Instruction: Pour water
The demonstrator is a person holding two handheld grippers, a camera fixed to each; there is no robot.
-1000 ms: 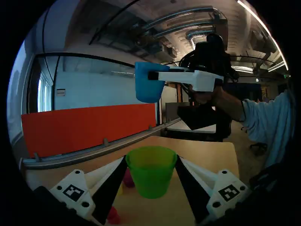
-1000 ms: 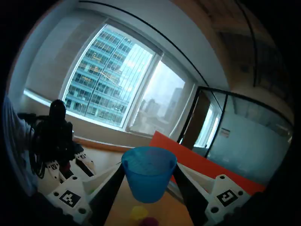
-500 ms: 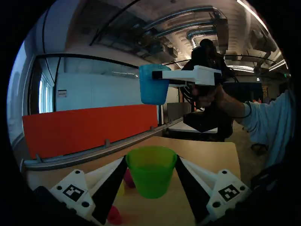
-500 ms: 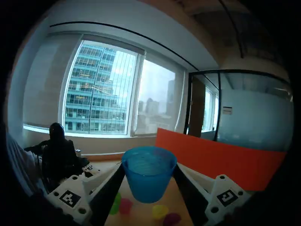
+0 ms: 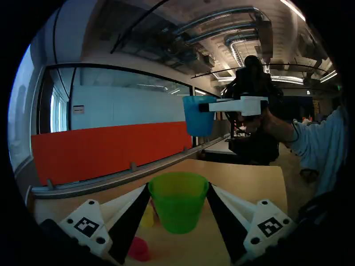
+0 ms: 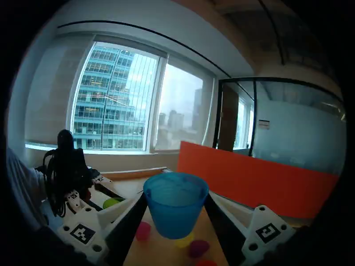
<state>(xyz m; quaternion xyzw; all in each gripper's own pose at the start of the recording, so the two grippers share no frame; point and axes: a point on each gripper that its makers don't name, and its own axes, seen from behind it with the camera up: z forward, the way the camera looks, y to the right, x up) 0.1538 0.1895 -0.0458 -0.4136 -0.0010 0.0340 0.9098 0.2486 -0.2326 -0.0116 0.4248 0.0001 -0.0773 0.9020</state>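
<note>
We've got the left gripper (image 5: 178,189) closed down to cup width, both fingers pressing the sides of a translucent green plastic cup (image 5: 178,210), upright over the pale wooden tabletop (image 5: 248,175). In the right gripper view, the right gripper (image 6: 175,198) clamps a translucent blue plastic cup (image 6: 175,217) the same way, a finger on either side, cup upright; whether there's water in it we cannot tell. From the left gripper view that blue cup hangs high in the air, beyond and above the green one, well apart from it, with a person's hand (image 5: 262,122) and light sleeve (image 5: 317,142) behind it. A small yellow cup (image 5: 147,218) and a small pink cup (image 5: 140,249) sit on the table, before a long orange partition panel (image 5: 106,150).
</note>
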